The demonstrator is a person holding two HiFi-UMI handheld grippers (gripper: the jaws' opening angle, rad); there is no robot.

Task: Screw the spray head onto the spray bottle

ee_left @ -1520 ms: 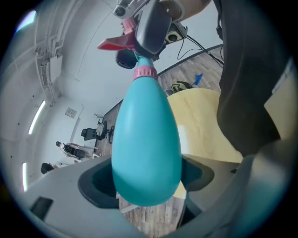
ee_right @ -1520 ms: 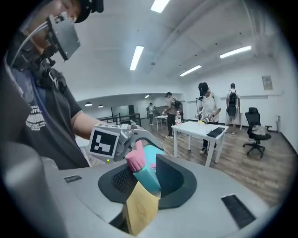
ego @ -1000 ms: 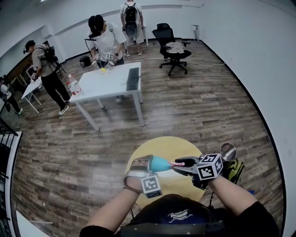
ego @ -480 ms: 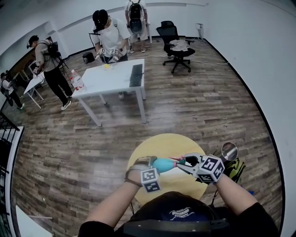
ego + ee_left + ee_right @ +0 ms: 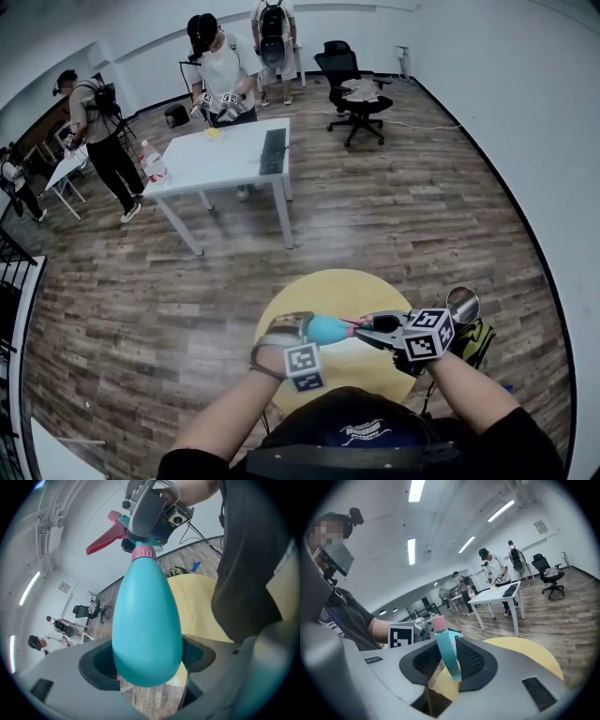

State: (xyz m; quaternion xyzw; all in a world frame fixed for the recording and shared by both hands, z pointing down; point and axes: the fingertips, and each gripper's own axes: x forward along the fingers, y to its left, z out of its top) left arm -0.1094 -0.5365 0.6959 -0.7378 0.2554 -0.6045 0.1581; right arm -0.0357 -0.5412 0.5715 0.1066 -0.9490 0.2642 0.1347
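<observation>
The left gripper (image 5: 147, 660) clamps the fat end of the spray bottle (image 5: 147, 620). Seen from above, its long axis points toward three o'clock over the yellow table (image 5: 347, 286). At its neck sits the spray head (image 5: 443, 641), pinched by the right gripper (image 5: 449, 663), whose jaws have just been closing.

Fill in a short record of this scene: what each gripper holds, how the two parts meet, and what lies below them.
left gripper: shut on the teal egg-shaped plastic spray bottle
right gripper: jaws just closing further, clamped on the teal spray head with pink trigger
join: head at the bottle's neck, pink collar between; tightness unclear
below: round yellow table
</observation>
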